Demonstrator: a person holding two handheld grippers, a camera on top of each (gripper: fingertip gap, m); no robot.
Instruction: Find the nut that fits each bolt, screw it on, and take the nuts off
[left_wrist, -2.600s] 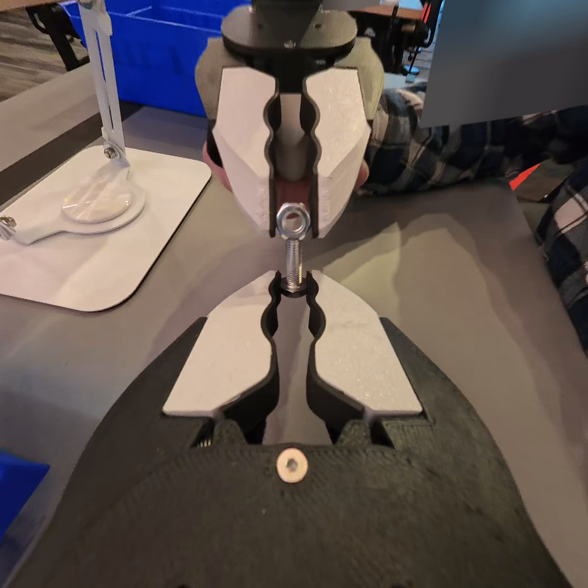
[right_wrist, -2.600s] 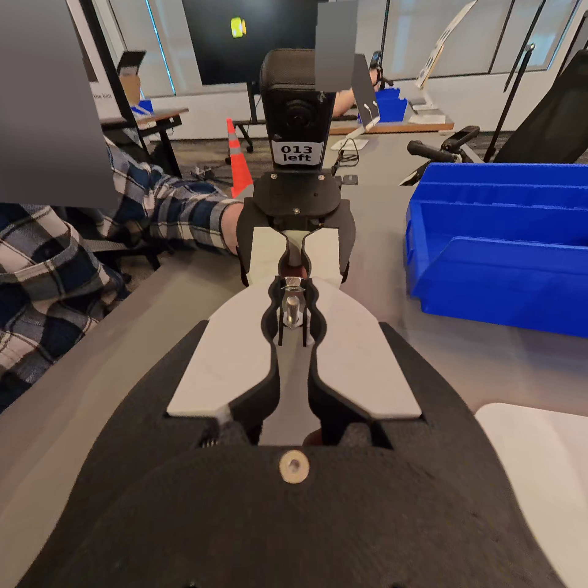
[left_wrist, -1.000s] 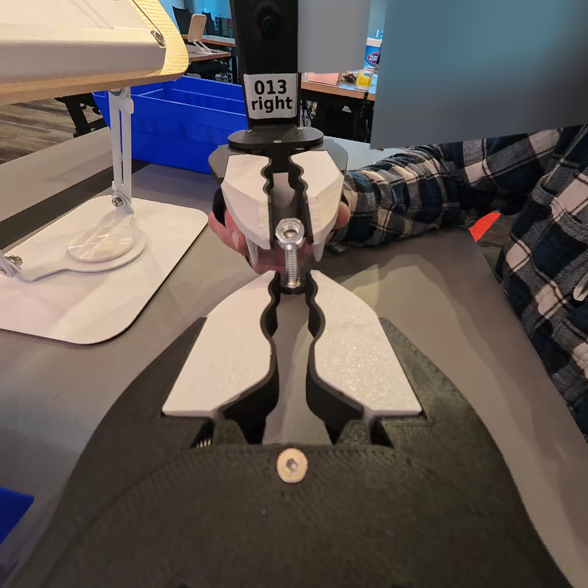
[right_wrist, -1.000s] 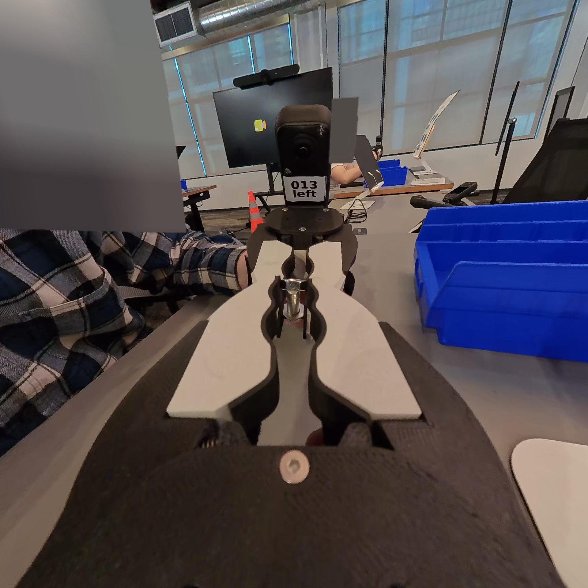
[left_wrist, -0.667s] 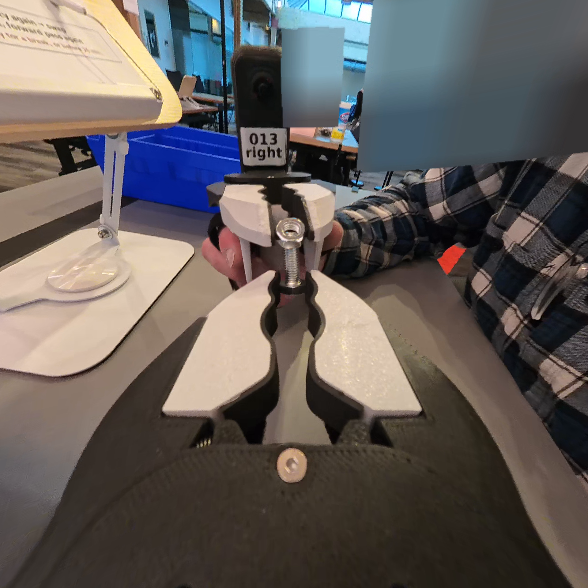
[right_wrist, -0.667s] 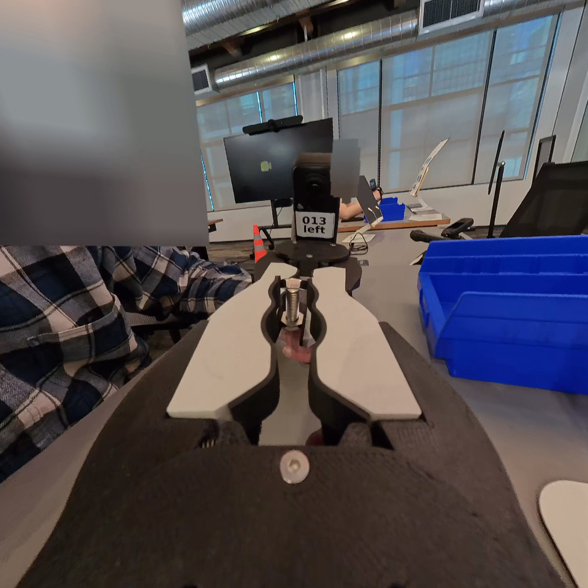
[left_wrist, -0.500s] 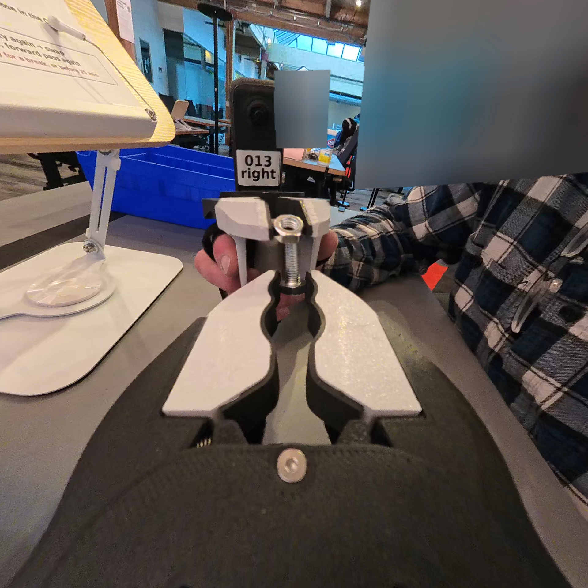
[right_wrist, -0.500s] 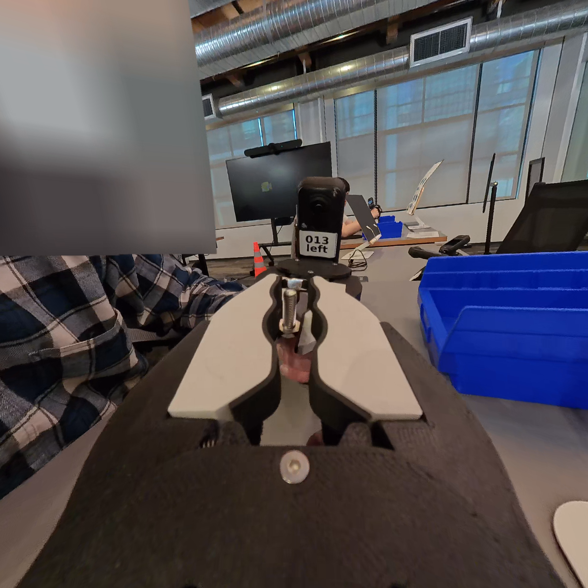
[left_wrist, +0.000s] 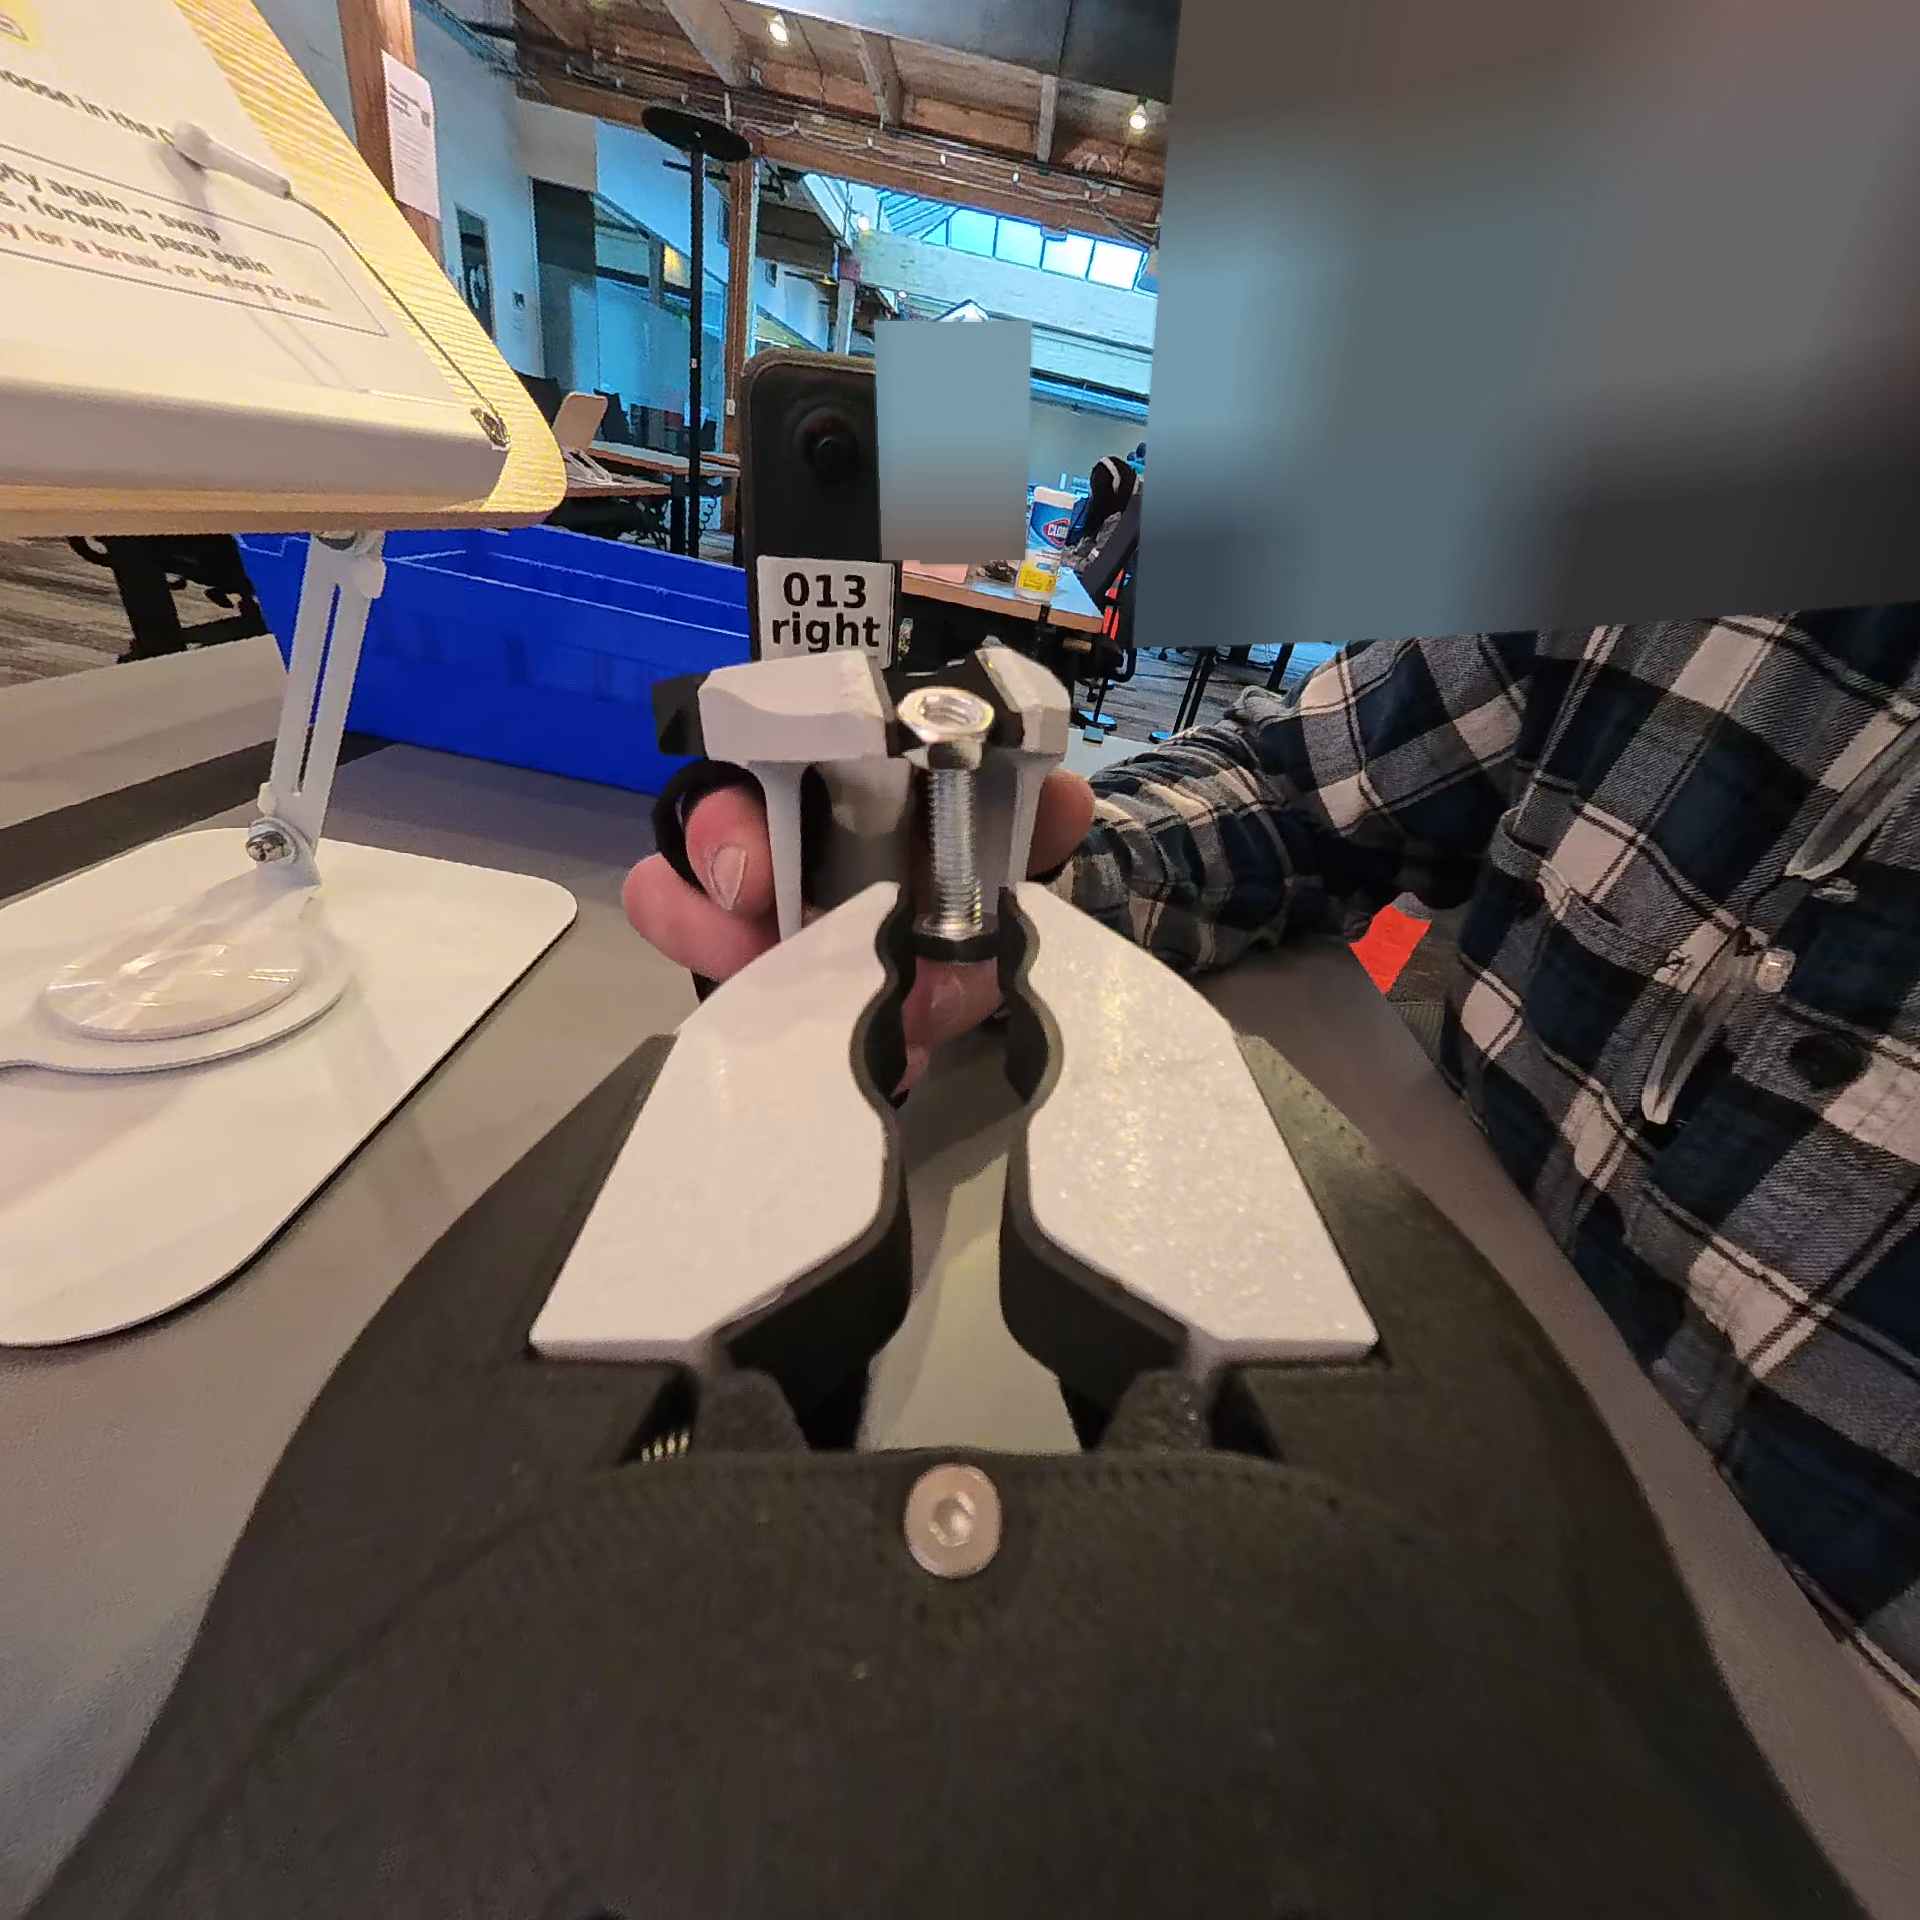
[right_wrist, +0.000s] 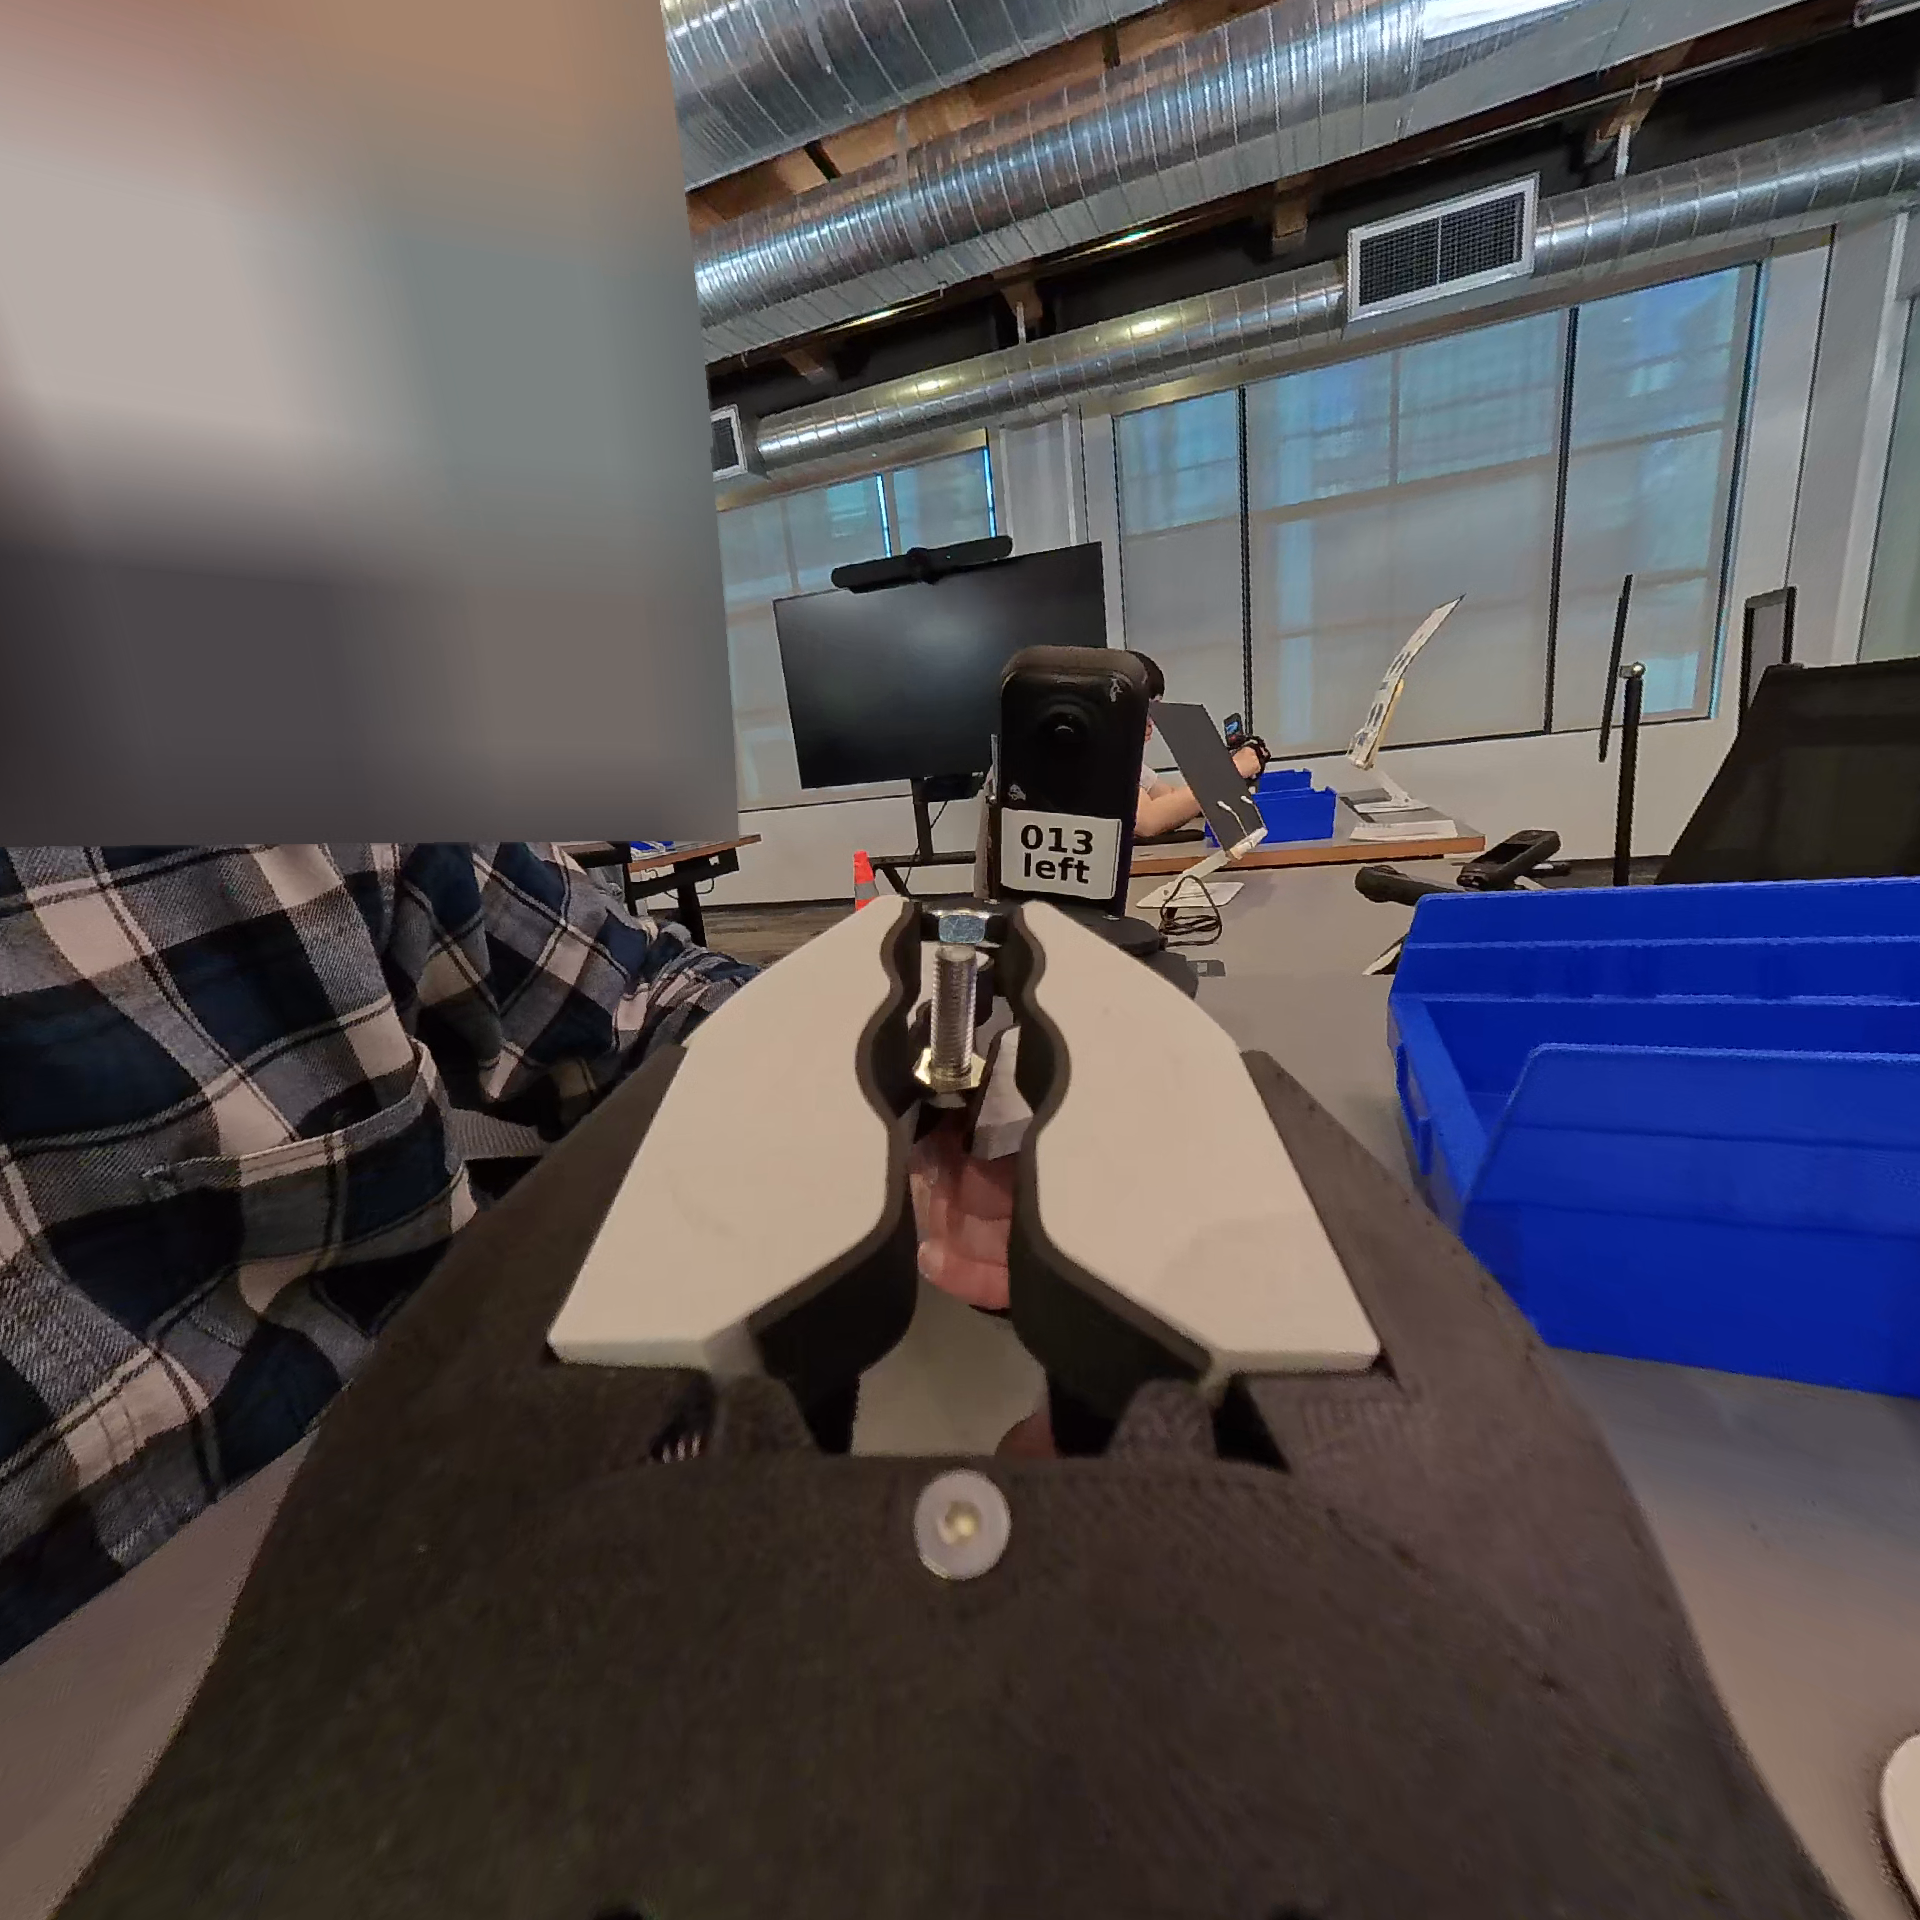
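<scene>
The left tool (left_wrist: 951, 925) pinches the head end of a silver bolt (left_wrist: 951, 831), whose threaded shank rises toward the right tool (left_wrist: 940, 727). That right tool, seen in its own view (right_wrist: 961, 925), grips a silver nut (left_wrist: 945, 719) at the bolt's far tip, its white fingertips (left_wrist: 795, 717) closed on either side. Both tools meet above the grey tabletop (left_wrist: 499, 1081), off its surface. A hand (left_wrist: 717, 883) holds the right tool. A blue bin (right_wrist: 1662, 1091) and a white stand (left_wrist: 208, 997) sit on the tabletop nearby.
</scene>
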